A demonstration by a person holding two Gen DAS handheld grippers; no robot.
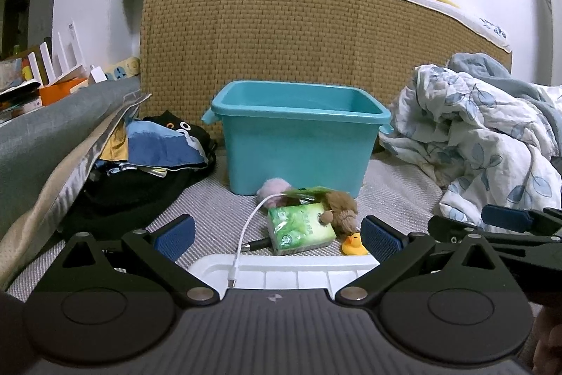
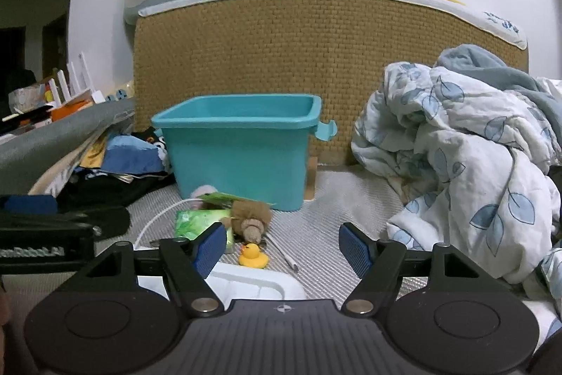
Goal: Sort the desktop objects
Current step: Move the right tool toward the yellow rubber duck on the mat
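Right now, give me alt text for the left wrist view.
The open left gripper faces a green tissue pack, a rubber duck, a brown plush toy and a white cable before a teal bin.

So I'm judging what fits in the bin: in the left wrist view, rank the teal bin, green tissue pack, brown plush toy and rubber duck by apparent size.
1. Teal bin
2. Green tissue pack
3. Brown plush toy, partly hidden behind the pack, so unsure
4. Rubber duck

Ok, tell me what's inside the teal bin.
Only the upper inner walls of the teal bin show, and they are bare. Its floor is hidden by the front wall in both views, so anything lying low inside cannot be seen.
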